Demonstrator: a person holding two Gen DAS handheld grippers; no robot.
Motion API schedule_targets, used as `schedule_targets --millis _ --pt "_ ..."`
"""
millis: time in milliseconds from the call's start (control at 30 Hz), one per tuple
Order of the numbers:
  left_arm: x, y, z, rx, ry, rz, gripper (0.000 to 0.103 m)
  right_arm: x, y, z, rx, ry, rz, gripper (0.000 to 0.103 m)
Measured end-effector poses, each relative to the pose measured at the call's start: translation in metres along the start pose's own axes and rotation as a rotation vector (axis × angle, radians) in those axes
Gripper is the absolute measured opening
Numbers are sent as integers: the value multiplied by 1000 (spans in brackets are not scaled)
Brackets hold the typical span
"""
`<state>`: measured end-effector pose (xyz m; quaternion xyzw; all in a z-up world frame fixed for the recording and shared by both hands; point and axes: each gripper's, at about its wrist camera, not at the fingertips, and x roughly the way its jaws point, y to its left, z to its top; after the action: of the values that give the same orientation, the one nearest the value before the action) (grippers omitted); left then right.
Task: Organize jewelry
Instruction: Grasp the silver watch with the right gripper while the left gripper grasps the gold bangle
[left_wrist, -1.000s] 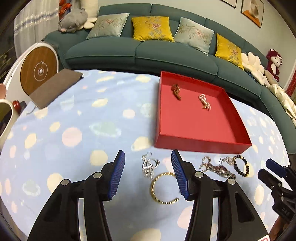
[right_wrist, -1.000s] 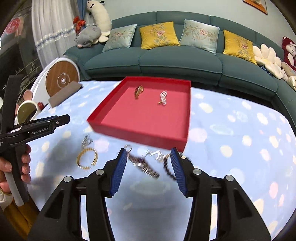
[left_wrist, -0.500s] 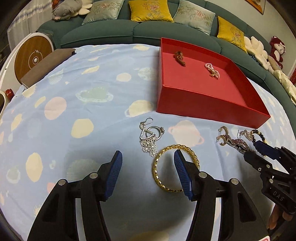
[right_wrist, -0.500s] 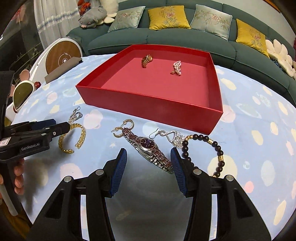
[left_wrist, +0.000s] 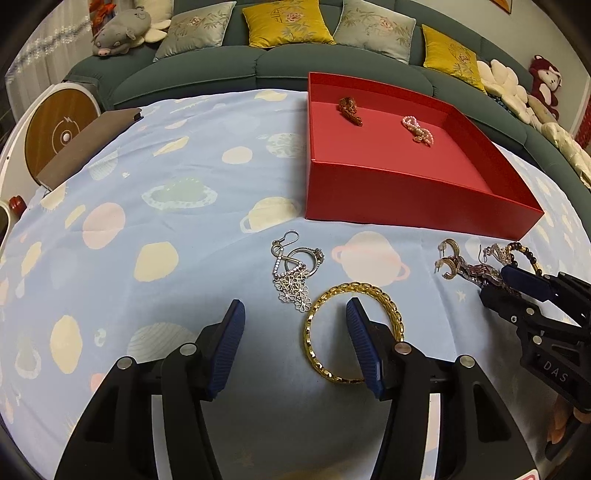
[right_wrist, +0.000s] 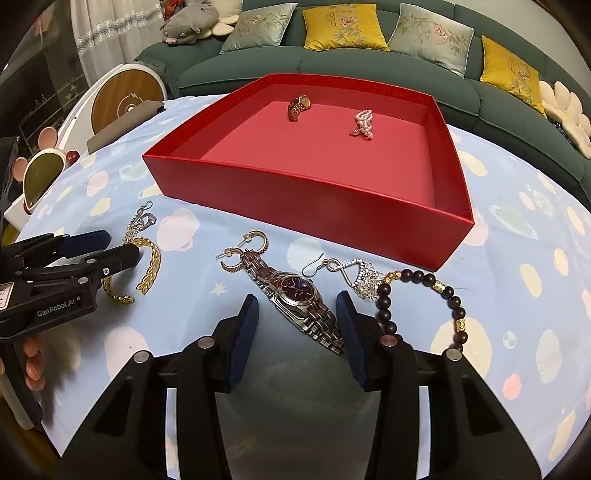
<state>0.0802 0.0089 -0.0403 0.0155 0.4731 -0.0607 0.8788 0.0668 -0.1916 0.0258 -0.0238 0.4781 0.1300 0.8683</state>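
Now both tools sit lower and nearer the cloth than a second ago. The left gripper (left_wrist: 293, 334), released, straddles the near-left arc of the woven gold bangle (left_wrist: 352, 334). The right gripper (right_wrist: 297, 326), likewise spread, brackets the steel-link watch (right_wrist: 295, 295), a dark beaded bracelet (right_wrist: 421, 295) just right. Behind, the matte red box (right_wrist: 332, 206) holds a gold watch and pearls.

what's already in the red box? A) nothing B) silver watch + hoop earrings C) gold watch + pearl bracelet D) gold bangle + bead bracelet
C: the gold watch and pearl bracelet lie on the floor of the red box; the other pieces are on the cloth in front of it.
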Motion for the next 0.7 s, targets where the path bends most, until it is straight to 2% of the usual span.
schedule_targets --millis 67,200,267,333,700 --pt "-1 -2 -1 13 -3 2 43 -1 1 0 -4 2 -3 30" --pt "-2 -5 -2 36 -11 4 22 -4 2 -3 -8 8 4 17" --pt "-3 -5 -3 41 -12 -3 16 -6 3 -4 -6 14 10 14" --pt "-3 -6 -3 46 -10 -14 3 -8 4 -6 -2 20 19 12" --pt "-9 -8 -9 46 19 -94 2 -20 6 -18 52 73 69 11"
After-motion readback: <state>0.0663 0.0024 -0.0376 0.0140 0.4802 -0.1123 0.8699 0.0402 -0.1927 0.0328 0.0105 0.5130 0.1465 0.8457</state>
